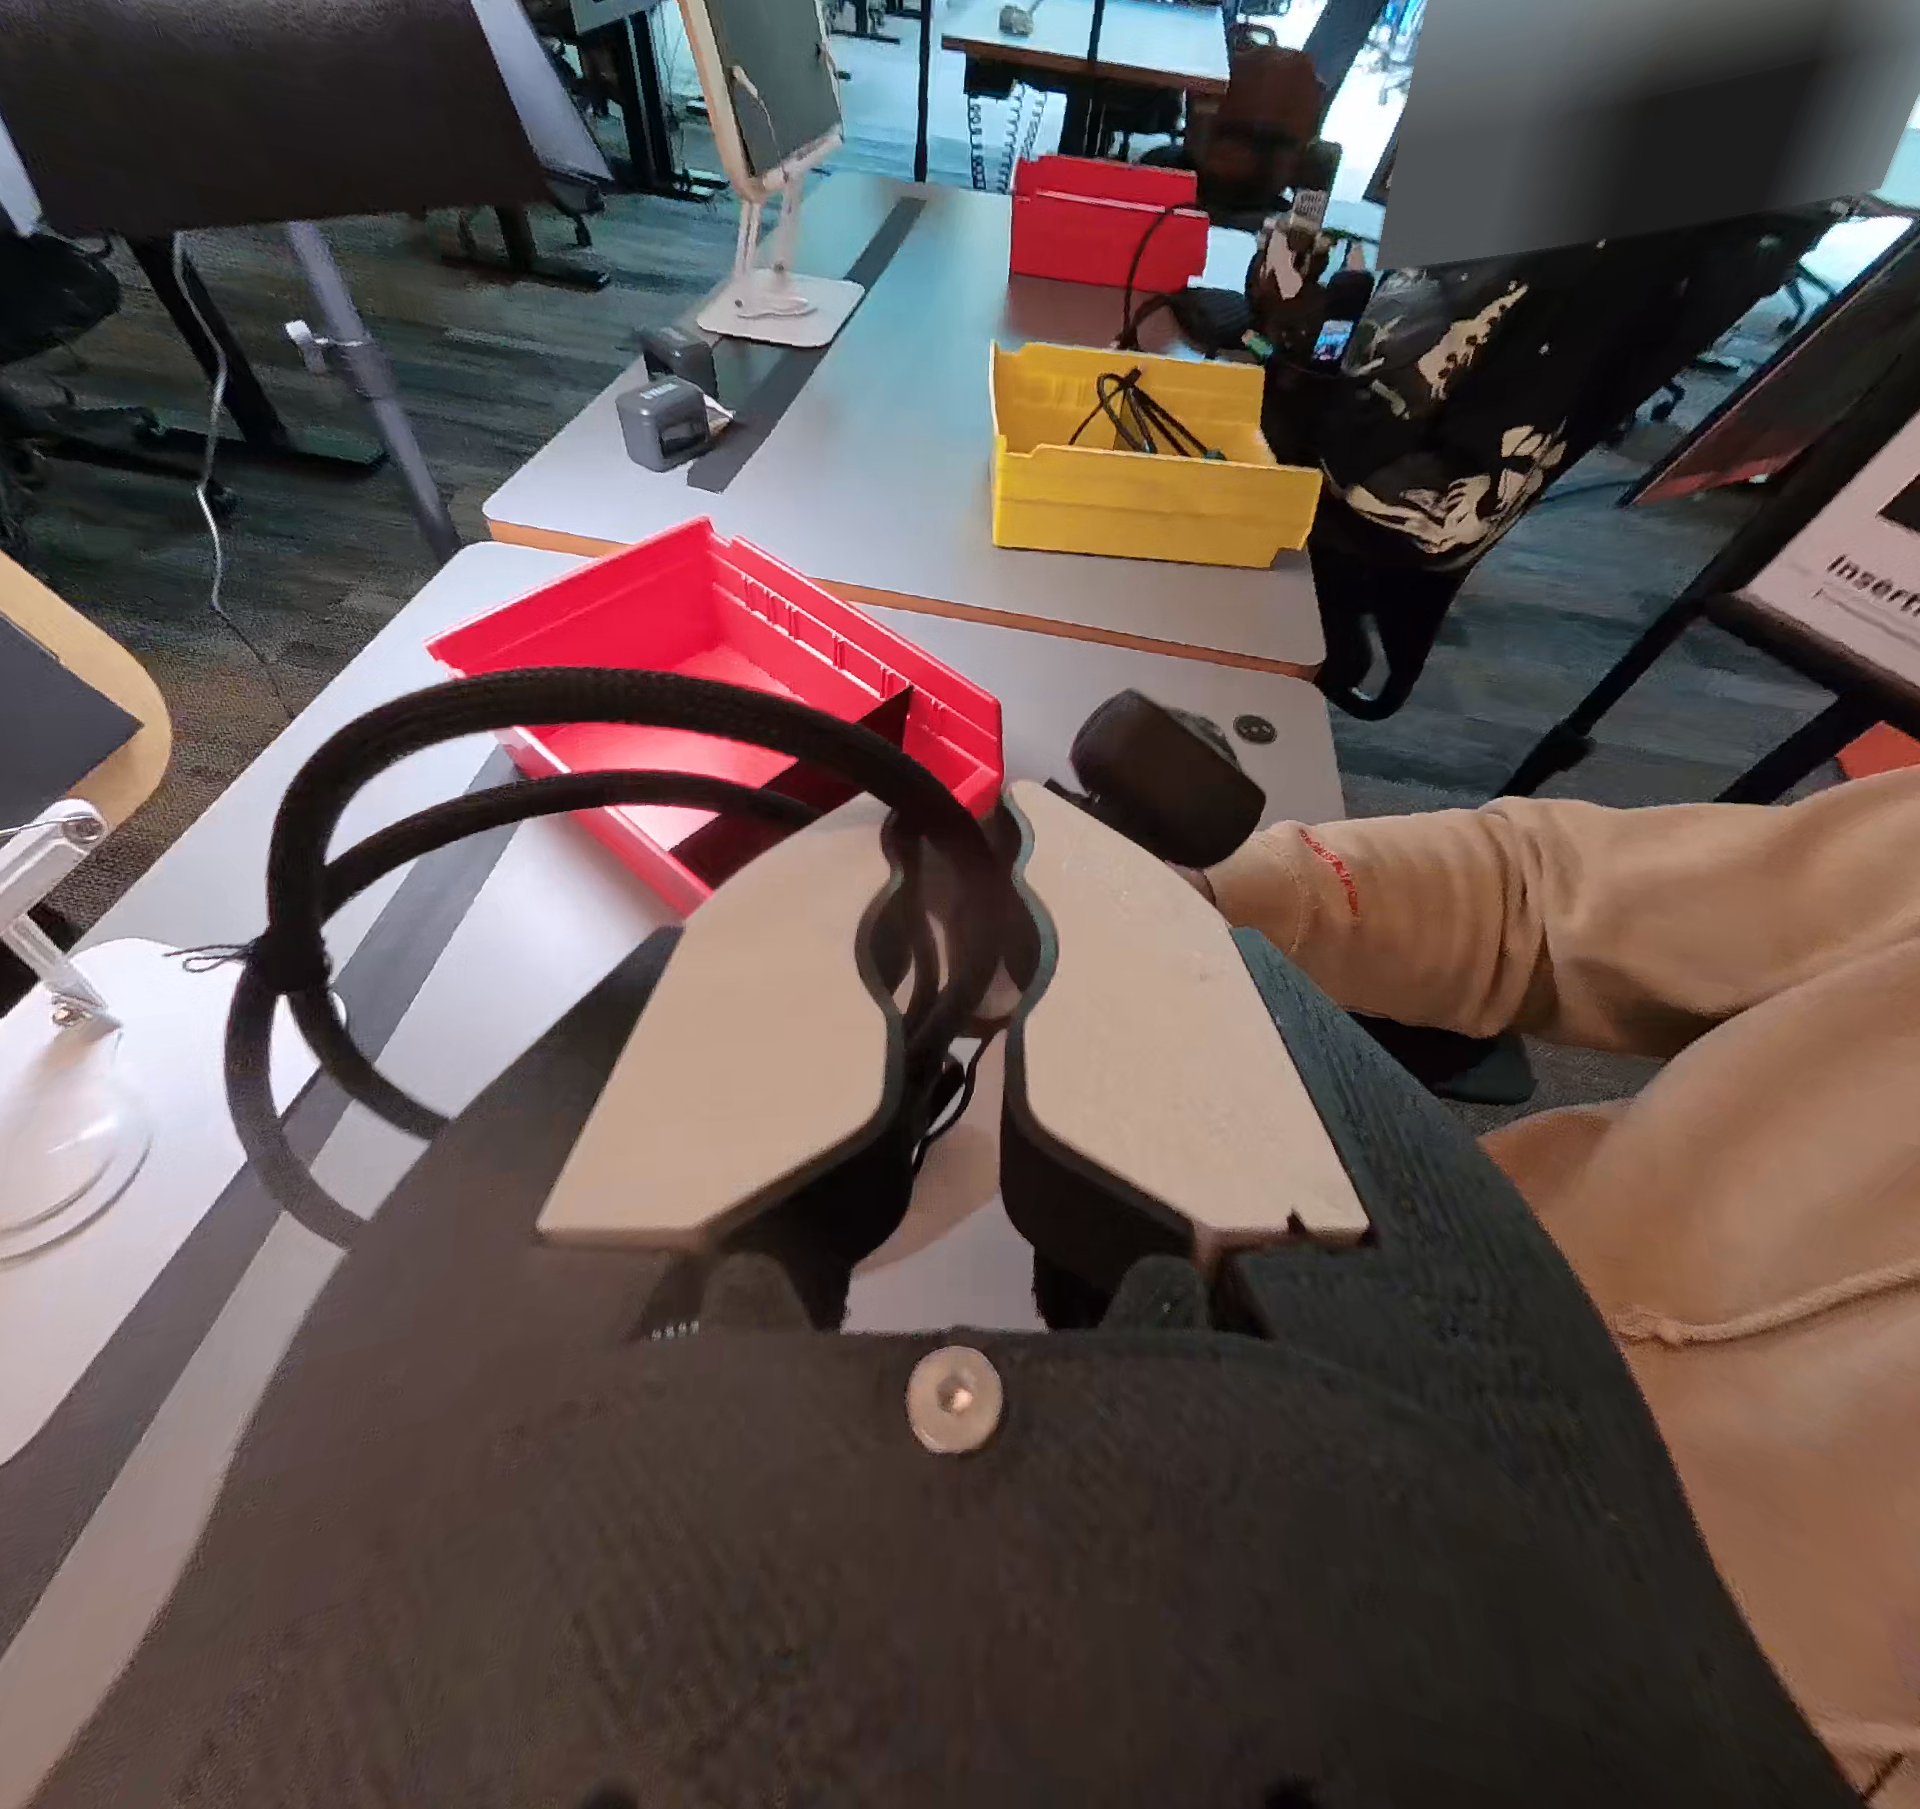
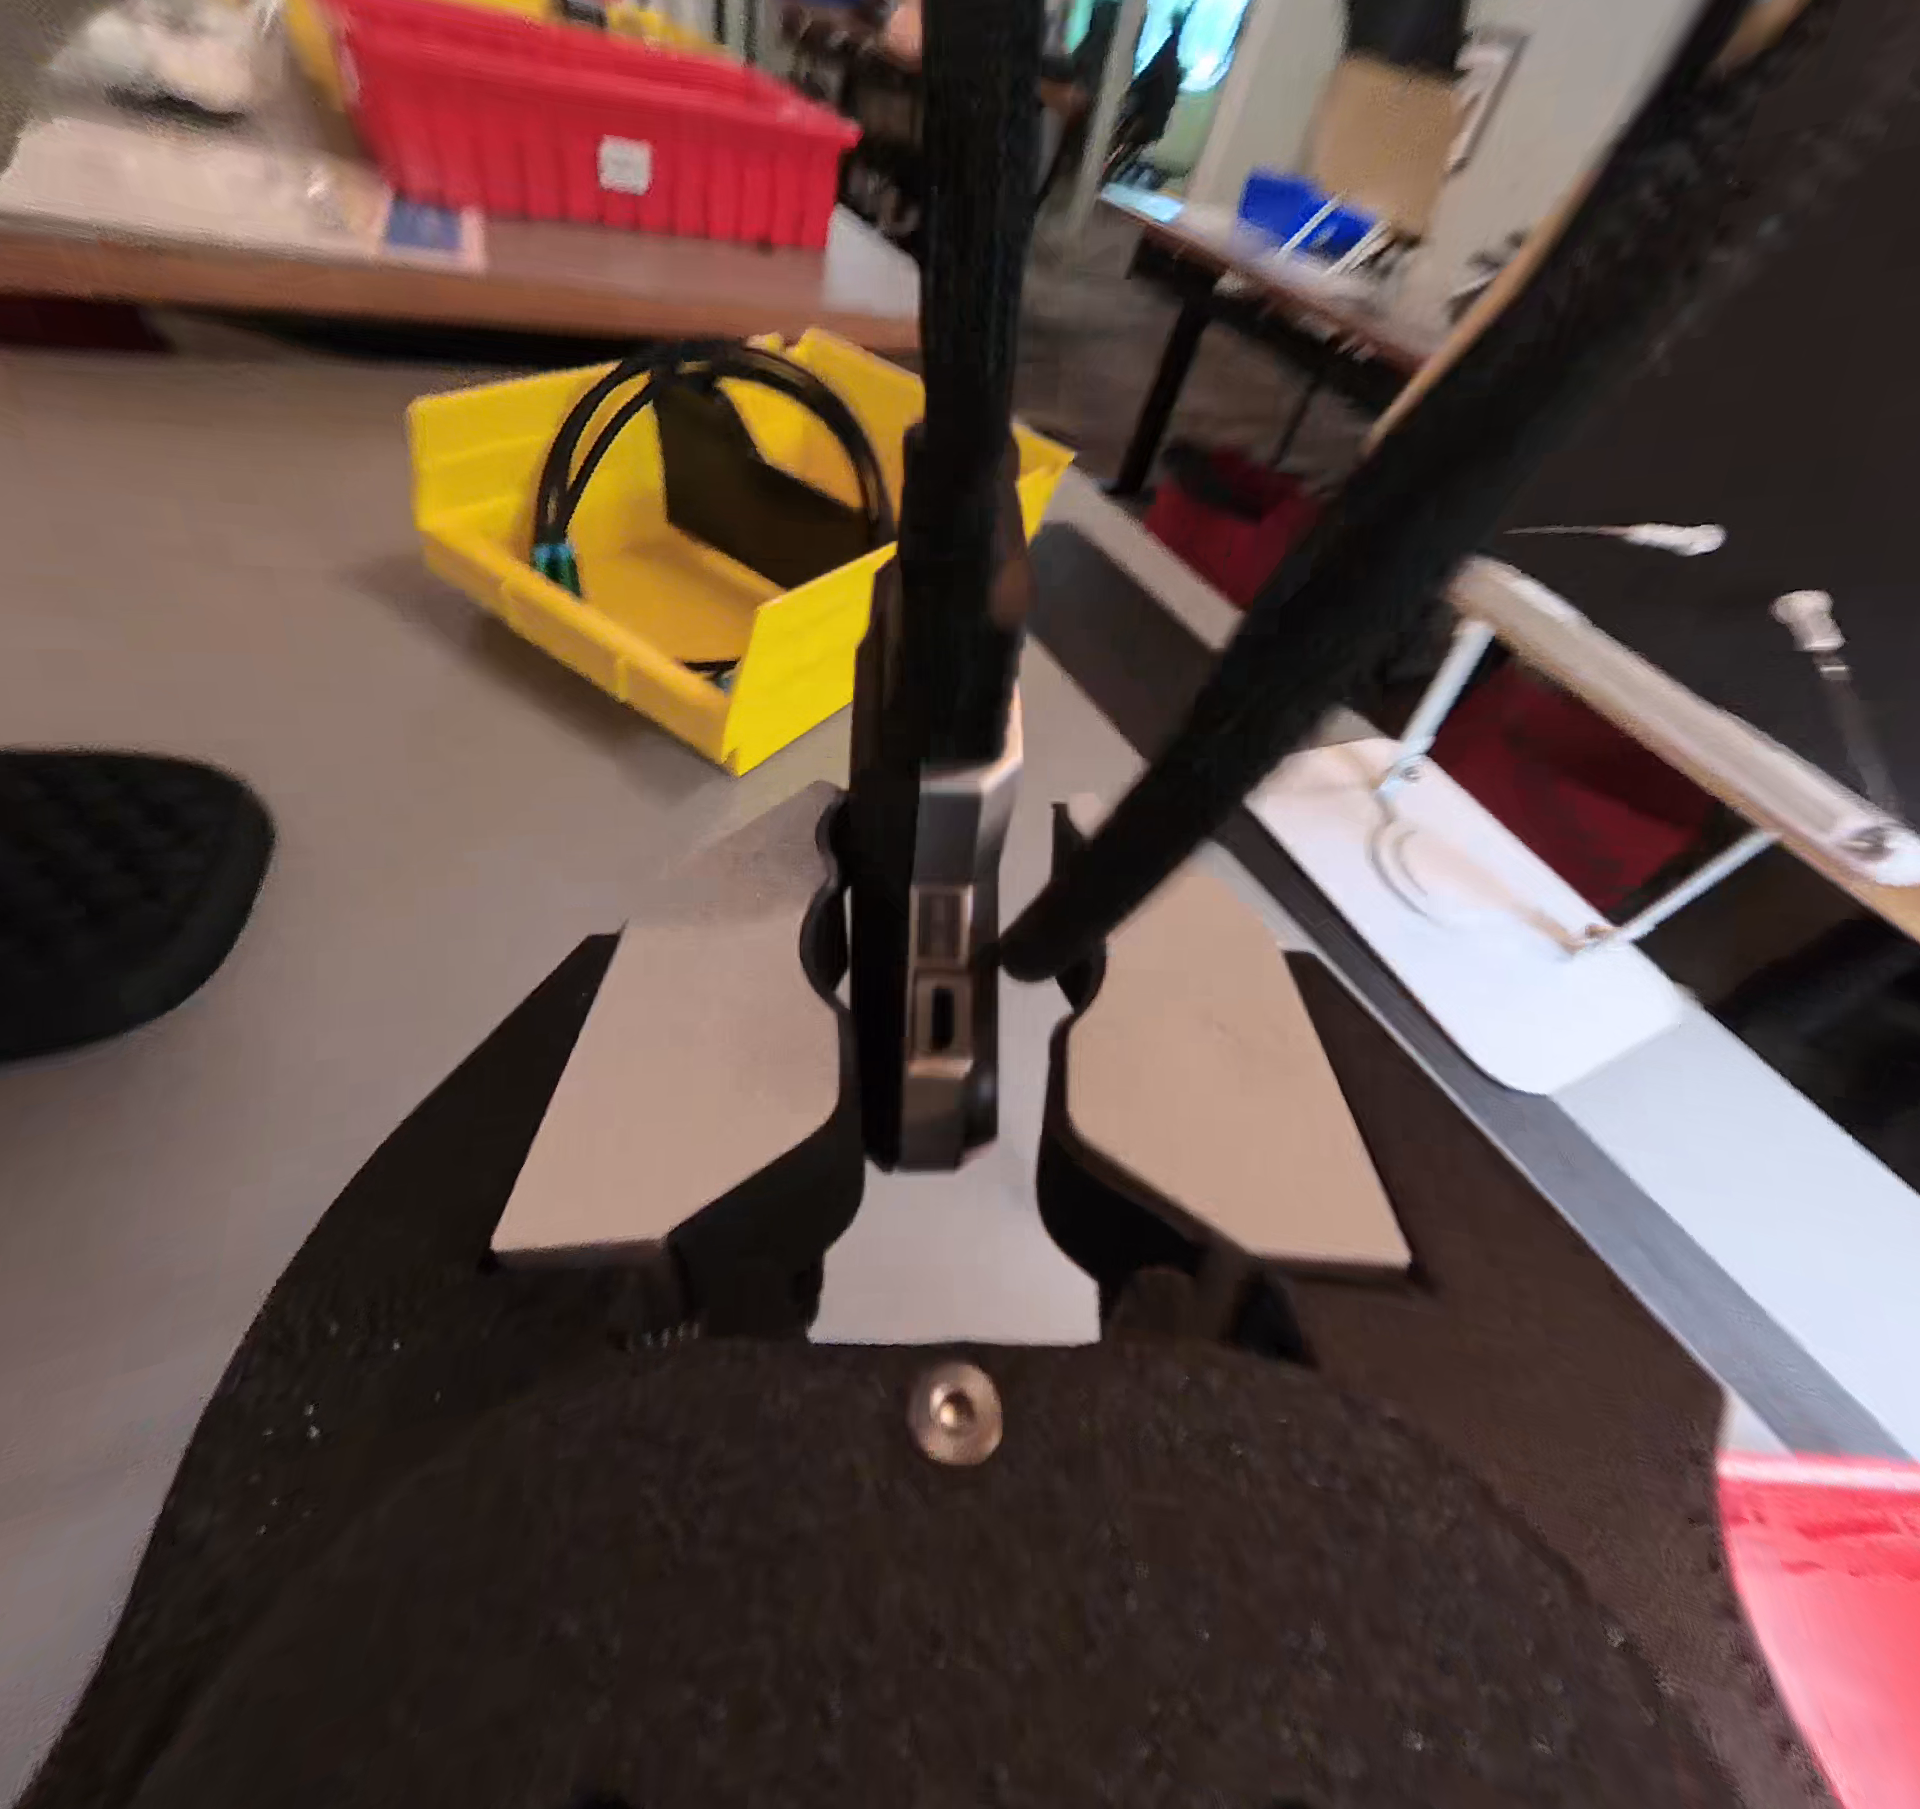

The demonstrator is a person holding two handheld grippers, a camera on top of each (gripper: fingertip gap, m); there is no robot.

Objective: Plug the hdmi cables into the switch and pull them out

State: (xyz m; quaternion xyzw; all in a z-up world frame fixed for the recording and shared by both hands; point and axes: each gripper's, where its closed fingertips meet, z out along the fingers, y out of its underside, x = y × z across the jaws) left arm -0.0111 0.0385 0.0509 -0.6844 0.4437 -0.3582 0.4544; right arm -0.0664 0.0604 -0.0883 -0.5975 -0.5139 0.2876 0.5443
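Note:
In the left wrist view my left gripper (image 1: 956, 824) is shut on a bunch of black braided HDMI cable (image 1: 301, 824), which loops out to the left above the grey table (image 1: 582, 938). In the right wrist view my right gripper (image 2: 951, 814) is shut on the small grey metal HDMI switch (image 2: 940, 1011), held edge-on above the table. One black cable (image 2: 977, 201) rises straight up from the switch. A second cable (image 2: 1351, 616) runs off to the upper right from its side. The right view is blurred.
An open red bin (image 1: 748, 679) lies just beyond the left gripper. A yellow bin with thin cables (image 1: 1132, 471) (image 2: 644, 554) sits farther out. A white tablet stand (image 1: 62, 1115) (image 2: 1455, 928) stands at the table's side. A beige sleeve (image 1: 1507, 928) crosses on the right. Spacing between my two grippers at the tips: around 15 centimeters.

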